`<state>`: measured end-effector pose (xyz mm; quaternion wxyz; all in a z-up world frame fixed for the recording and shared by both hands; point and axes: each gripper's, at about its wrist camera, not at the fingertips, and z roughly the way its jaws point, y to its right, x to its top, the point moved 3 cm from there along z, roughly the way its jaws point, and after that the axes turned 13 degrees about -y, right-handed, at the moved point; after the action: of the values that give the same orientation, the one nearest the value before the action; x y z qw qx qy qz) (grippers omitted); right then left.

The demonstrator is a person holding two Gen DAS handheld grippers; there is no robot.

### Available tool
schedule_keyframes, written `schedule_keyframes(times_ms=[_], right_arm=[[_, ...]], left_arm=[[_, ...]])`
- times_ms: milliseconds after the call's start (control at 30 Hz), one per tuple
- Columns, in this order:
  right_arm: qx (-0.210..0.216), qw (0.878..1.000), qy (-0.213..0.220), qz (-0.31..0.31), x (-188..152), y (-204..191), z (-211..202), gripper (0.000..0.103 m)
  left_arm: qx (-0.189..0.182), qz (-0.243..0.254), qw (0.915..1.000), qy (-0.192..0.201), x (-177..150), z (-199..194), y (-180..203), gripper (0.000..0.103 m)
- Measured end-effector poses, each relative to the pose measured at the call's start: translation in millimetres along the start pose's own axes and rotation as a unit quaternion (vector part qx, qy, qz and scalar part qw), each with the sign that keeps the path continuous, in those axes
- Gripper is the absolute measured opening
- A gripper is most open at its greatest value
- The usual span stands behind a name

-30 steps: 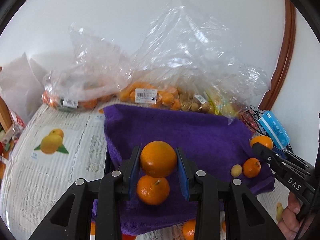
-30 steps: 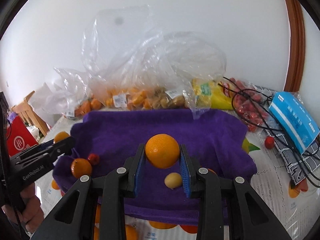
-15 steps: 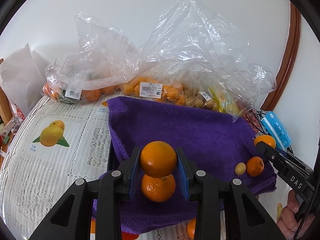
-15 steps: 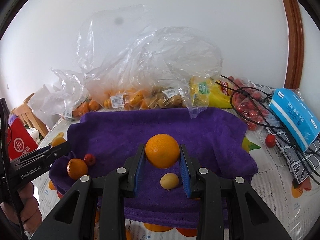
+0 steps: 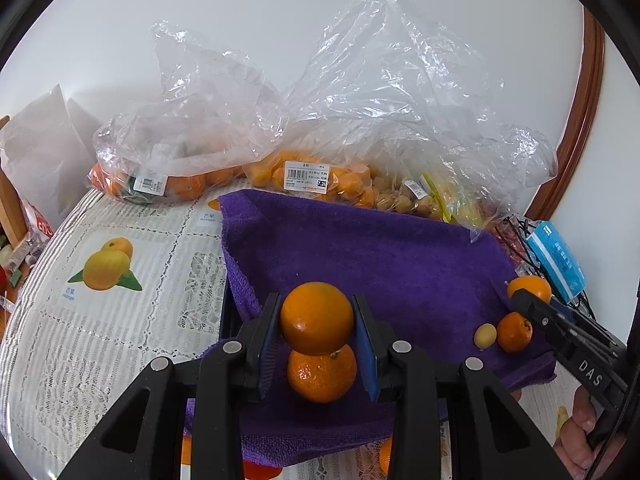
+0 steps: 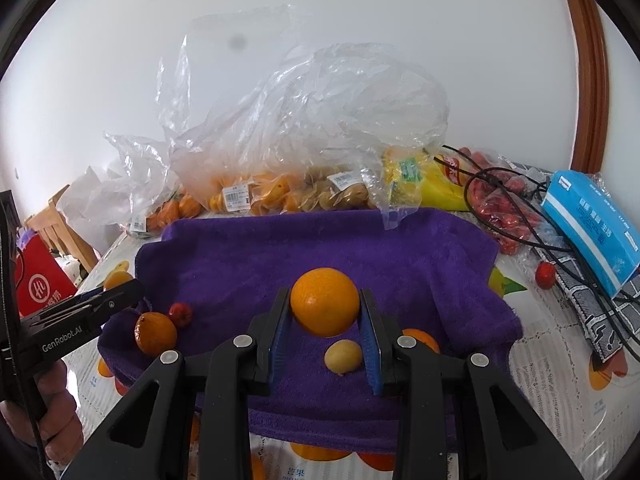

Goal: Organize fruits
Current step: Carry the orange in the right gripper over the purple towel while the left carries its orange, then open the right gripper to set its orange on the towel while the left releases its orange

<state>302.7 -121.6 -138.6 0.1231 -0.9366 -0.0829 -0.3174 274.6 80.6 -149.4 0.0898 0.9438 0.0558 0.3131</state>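
Note:
A purple towel (image 5: 360,256) lies spread on the table. My left gripper (image 5: 316,308) is shut on a large orange (image 5: 316,318), held just above a mandarin (image 5: 322,374) that rests on the towel's near edge. My right gripper (image 6: 325,300) is shut on a second orange (image 6: 325,301) above a small yellow fruit (image 6: 343,356). Another orange (image 6: 420,338) shows partly behind its right finger. In the right wrist view, a mandarin (image 6: 155,333) and a small red fruit (image 6: 180,314) lie at the towel's left end, beside the left gripper (image 6: 120,294).
Clear plastic bags (image 5: 304,176) of oranges and small fruits line the wall behind the towel. A blue tissue pack (image 6: 592,224), black cables (image 6: 520,236), a bag of red fruit and a loose red fruit (image 6: 545,274) lie to the right. A fruit-print tablecloth (image 5: 104,264) covers the table.
Both grippers keep their oranges held above the towel. The views have only drifted slightly, and no fruit on the towel has moved.

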Motion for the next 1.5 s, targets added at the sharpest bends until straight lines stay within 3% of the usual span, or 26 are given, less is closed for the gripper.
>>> schedule_keyframes(times_ms=[233,600,1000,1167,1500], right_arm=[[-0.002,0.998,-0.046,-0.043,-10,-20,21,0.033],[-0.007,0.996,-0.080,-0.050,-14,-20,34,0.033],[-0.016,0.999,-0.039,-0.030,-6,-9,11,0.033],[-0.010,1.000,-0.021,0.006,0,7,-1,0.033],[-0.013,1.000,-0.019,0.020,0,11,0,0.033]], left_arm=[[-0.006,-0.003,1.0000,-0.004,1,1,0,0.033],[-0.013,0.002,0.9999,-0.006,-1,1,2,0.033],[-0.056,0.016,0.9981,-0.022,-7,6,16,0.033],[-0.041,0.047,0.9979,-0.018,-13,8,31,0.033],[-0.038,0.048,0.9980,-0.014,-14,10,34,0.033]])
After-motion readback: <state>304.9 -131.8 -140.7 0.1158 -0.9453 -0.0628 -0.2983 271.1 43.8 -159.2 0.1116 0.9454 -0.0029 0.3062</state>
